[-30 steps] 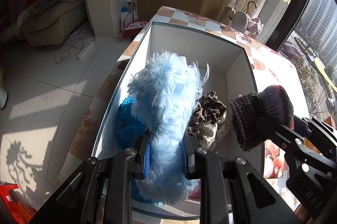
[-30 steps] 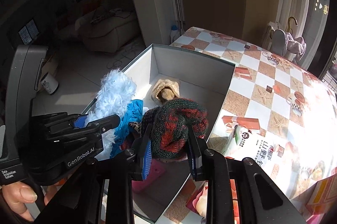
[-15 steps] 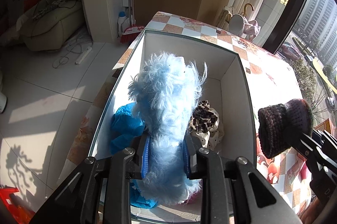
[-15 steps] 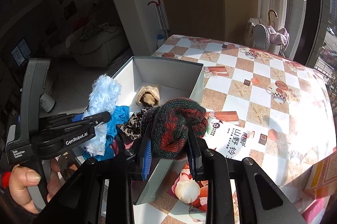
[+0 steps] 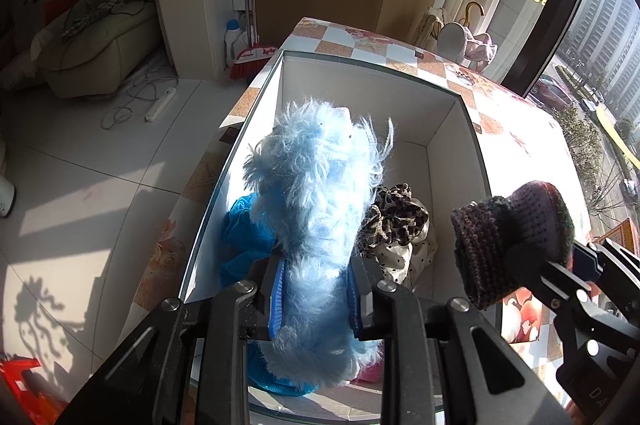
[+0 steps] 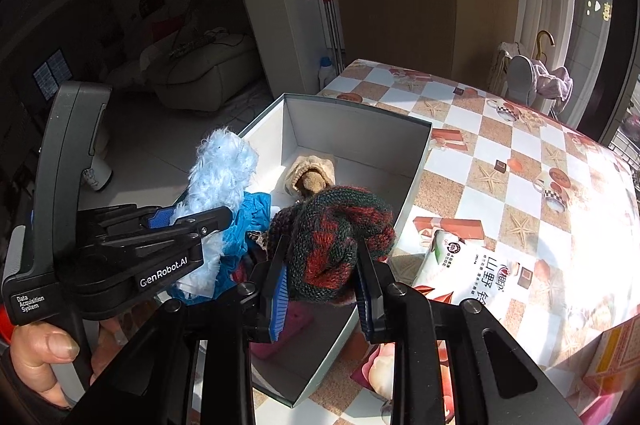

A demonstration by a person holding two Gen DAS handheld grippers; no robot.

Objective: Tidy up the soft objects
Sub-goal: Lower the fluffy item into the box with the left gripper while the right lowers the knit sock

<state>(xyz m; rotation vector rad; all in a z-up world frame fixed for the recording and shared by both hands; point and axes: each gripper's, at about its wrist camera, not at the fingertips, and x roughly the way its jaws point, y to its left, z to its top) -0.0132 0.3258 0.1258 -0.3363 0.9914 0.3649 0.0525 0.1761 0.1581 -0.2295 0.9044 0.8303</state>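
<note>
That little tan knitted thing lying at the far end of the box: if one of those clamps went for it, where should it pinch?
Probably from straight above, across the rounded tan knit hood. It lies alone on the floor of the white box, clear of the walls, so fingers should fit on either side. Its dark opening faces the camera; the soft bunched rim around it should squash into a firm pinch.

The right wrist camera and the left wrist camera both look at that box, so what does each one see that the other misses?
Only the right wrist view shows the tan knitted item at the box's far end and the printed packet on the table. Only the left wrist view shows the leopard-print cloth clearly. Both share the white box, the left hand-held gripper shut on the fluffy light-blue item, and the right hand-held gripper shut on the dark knitted item.
</note>
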